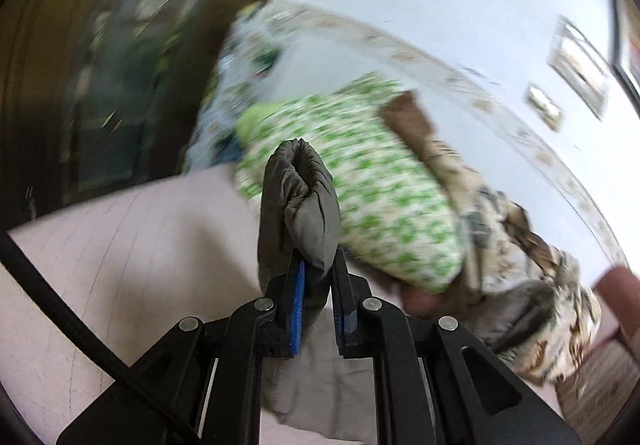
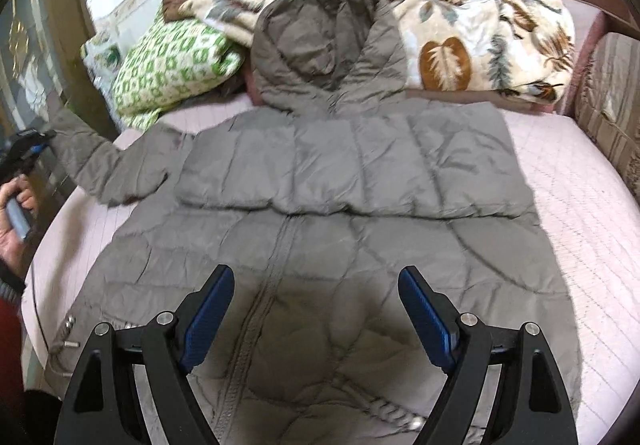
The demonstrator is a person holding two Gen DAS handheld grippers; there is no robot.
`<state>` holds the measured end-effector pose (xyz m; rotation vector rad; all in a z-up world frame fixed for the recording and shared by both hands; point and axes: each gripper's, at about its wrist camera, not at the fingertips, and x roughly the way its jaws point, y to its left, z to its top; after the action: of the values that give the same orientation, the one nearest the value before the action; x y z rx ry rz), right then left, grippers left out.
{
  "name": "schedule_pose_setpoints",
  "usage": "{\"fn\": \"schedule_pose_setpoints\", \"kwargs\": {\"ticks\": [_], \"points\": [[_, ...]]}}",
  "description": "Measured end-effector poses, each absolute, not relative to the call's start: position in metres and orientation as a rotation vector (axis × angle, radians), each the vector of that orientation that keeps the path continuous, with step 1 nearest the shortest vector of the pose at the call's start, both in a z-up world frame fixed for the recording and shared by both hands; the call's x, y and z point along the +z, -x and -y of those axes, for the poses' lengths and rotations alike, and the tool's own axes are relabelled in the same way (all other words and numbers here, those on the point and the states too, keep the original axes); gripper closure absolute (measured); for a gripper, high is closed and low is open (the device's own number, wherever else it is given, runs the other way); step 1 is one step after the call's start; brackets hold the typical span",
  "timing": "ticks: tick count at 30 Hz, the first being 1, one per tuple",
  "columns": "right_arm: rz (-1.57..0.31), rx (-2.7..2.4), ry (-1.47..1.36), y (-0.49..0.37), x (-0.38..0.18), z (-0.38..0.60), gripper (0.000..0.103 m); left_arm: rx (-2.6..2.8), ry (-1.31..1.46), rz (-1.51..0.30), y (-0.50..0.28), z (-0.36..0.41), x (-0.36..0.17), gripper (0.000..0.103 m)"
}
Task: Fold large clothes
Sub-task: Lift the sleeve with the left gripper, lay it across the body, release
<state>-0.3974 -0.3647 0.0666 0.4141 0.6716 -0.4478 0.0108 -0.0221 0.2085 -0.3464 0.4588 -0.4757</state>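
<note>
A grey quilted hooded jacket [image 2: 320, 213] lies spread on the pink bed [image 2: 580, 205], hood towards the pillows, one sleeve folded across its chest. My left gripper [image 1: 318, 269] is shut on the cuff of the other sleeve [image 1: 304, 197] and holds it raised; it shows at the far left of the right wrist view [image 2: 32, 145], with the sleeve [image 2: 96, 161] stretched out from the jacket. My right gripper [image 2: 316, 285] is open and empty, hovering above the jacket's lower front near the zip.
A green-and-white patterned pillow [image 2: 172, 65] and a leaf-print blanket [image 2: 480, 45] lie at the head of the bed. A dark wooden cabinet [image 1: 100, 65] stands to the left. A striped sofa arm [image 2: 612, 97] borders the right side.
</note>
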Motion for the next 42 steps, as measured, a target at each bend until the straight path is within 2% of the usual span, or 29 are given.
{"fn": "schedule_pose_setpoints", "kwargs": {"ticks": [8,13,18,29,42], "points": [[-0.587,-0.502,-0.496,0.432,0.085,0.392,0.015,-0.623,0.259,-0.358,0.044,0.088,0.315,0.091],[-0.514,-0.558,-0.537,0.46,0.098,0.413,0.015,-0.731,0.221,-0.341,0.088,0.133,0.349,0.091],[-0.464,-0.61,-0.609,0.487,0.097,0.439,0.015,-0.804,0.129,-0.35,0.132,0.193,0.35,0.091],[-0.411,-0.639,-0.667,0.526,0.097,0.465,0.015,-0.948,-0.015,-0.481,0.213,0.317,0.278,0.091],[-0.393,-0.635,-0.697,0.534,0.098,0.473,0.015,-0.99,-0.249,-0.749,0.272,0.415,0.113,0.09]]}}
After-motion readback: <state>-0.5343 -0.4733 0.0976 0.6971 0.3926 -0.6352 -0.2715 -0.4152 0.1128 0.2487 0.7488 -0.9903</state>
